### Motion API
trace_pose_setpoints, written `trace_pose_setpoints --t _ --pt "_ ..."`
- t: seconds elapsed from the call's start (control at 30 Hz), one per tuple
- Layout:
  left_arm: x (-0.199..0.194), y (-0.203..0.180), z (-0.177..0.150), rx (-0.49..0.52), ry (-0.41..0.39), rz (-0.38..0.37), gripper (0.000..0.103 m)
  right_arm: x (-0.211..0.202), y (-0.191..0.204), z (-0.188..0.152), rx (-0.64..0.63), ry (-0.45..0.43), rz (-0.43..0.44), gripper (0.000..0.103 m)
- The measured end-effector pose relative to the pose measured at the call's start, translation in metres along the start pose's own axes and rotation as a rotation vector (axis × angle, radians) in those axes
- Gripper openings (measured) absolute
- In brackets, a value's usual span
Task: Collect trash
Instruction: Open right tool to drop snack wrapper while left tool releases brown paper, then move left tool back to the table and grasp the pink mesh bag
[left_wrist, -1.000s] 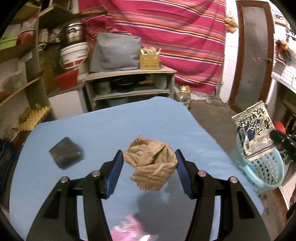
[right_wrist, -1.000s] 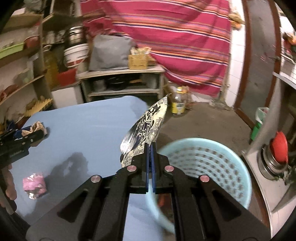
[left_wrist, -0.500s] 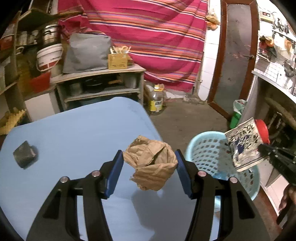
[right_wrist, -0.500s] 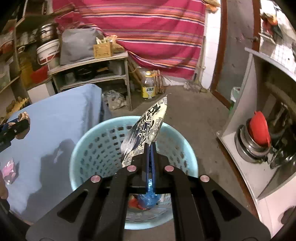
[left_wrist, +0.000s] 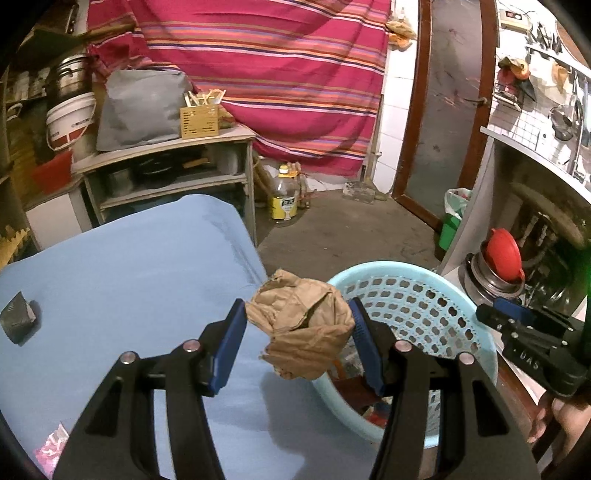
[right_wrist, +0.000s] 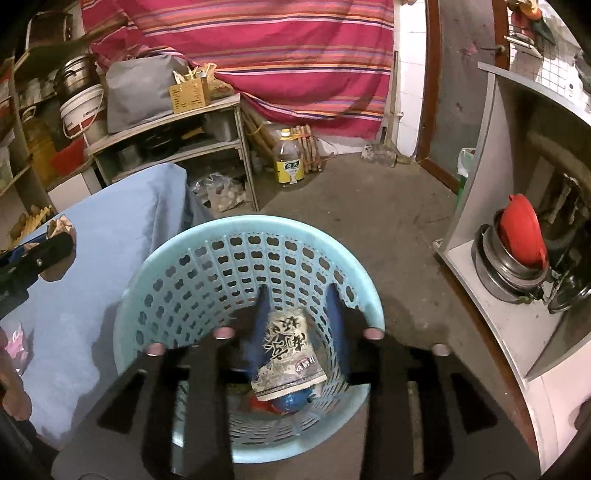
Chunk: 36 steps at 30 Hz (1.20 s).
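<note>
My left gripper (left_wrist: 297, 310) is shut on a crumpled brown paper ball (left_wrist: 303, 332), held above the right edge of the blue-covered table (left_wrist: 129, 266), beside the light blue basket (left_wrist: 424, 291). My right gripper (right_wrist: 298, 295) hangs over the basket (right_wrist: 221, 229) with its jaws opening. A black-and-white printed wrapper (right_wrist: 288, 347) lies loose between them, down inside the basket on other trash. The left gripper (right_wrist: 55, 240) and its paper (right_wrist: 59, 225) show at the left of the right wrist view. A dark packet (left_wrist: 16, 321) and a pink wrapper (left_wrist: 55, 443) lie on the table.
A wooden shelf unit (left_wrist: 166, 162) stands behind the table, with a yellow-labelled oil bottle (left_wrist: 284, 195) on the floor beside it. At the right a grey counter (right_wrist: 491, 302) holds metal pots with a red lid (right_wrist: 521, 236). Bare concrete floor lies beyond the basket.
The right gripper's jaws have parted and the printed wrapper has dropped from them into the basket. The left gripper has carried the paper ball rightward to the basket's side.
</note>
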<state>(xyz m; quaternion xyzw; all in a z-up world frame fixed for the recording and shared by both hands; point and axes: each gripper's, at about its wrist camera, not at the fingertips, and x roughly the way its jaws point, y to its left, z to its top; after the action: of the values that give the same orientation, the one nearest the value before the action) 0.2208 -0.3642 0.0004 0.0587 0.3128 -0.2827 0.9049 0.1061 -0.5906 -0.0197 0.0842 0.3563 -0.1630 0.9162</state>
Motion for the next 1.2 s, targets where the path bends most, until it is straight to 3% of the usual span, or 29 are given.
trace_pose_setpoints --t 0.13,0.23,0.67,0.73,0.77,0.87,1.07,1.2 --pt "0.01 -0.012 -0.002 0.015 0.011 -0.012 0.056 -0.011 -0.011 0.002 0.054 -0.038 0.005 0.069" --pt "0.019 -0.022 -0.006 0.023 0.023 -0.018 0.056 -0.017 -0.022 0.001 0.096 -0.064 0.01 0.082" --pt "0.067 -0.07 -0.004 0.053 0.085 -0.061 0.058 -0.022 -0.043 0.001 0.154 -0.086 -0.01 0.089" --pt "0.076 -0.073 -0.005 0.059 0.12 -0.069 0.06 -0.021 -0.043 0.001 0.155 -0.084 -0.008 0.089" --pt "0.079 -0.073 -0.005 0.061 0.138 -0.07 0.067 -0.021 -0.042 0.002 0.155 -0.083 -0.004 0.089" --pt "0.082 -0.069 -0.006 0.06 0.155 -0.057 0.075 -0.02 -0.04 0.002 0.146 -0.081 -0.005 0.089" --pt "0.072 -0.051 -0.005 0.023 0.162 -0.054 0.078 -0.017 -0.028 0.004 0.125 -0.073 -0.008 0.089" --pt "0.047 -0.023 -0.009 0.006 0.139 -0.032 0.081 -0.019 -0.016 0.007 0.122 -0.086 0.009 0.098"
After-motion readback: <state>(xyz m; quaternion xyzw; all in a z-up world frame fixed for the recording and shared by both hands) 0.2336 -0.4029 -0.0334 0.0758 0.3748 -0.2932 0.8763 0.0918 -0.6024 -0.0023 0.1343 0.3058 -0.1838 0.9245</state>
